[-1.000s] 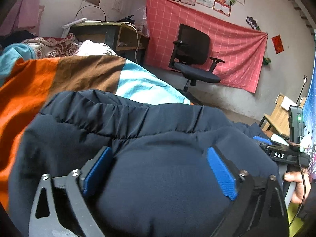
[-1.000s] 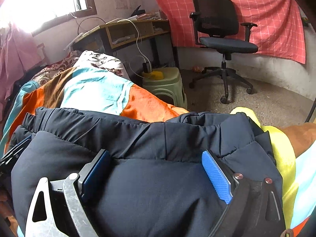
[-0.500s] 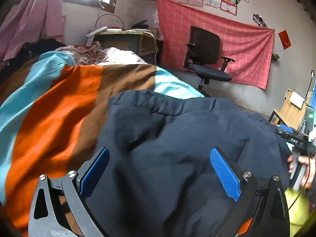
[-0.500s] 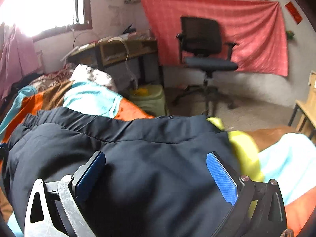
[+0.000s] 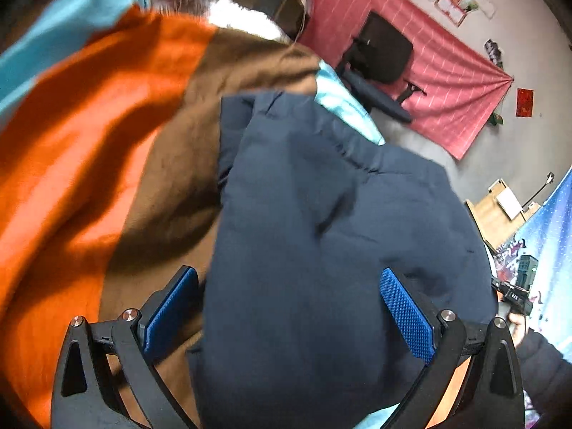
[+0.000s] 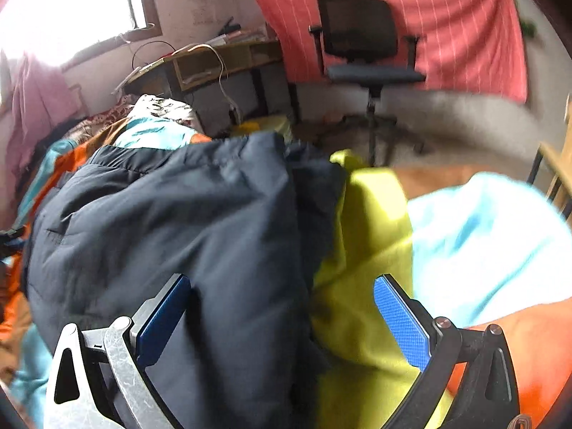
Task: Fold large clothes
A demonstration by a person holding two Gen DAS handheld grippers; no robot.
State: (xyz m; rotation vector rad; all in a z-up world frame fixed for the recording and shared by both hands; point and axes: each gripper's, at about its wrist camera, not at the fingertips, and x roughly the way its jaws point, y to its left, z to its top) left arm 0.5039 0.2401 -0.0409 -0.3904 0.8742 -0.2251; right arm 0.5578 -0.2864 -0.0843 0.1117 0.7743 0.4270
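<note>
Below, the navy jacket [image 5: 321, 250], near end cut off, runs lengthwise away between each wide-spread tool: left tool [image 5: 289, 318], right tool [image 6: 282, 321].

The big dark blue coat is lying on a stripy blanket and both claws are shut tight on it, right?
Not quite. The dark blue coat does lie on the stripy blanket, but both claws are open. The left wrist view shows the left claw spread wide, and the right wrist view shows the right claw the same.

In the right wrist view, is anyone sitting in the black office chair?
No, the black office chair stands unoccupied in front of the red cloth on the wall.
</note>
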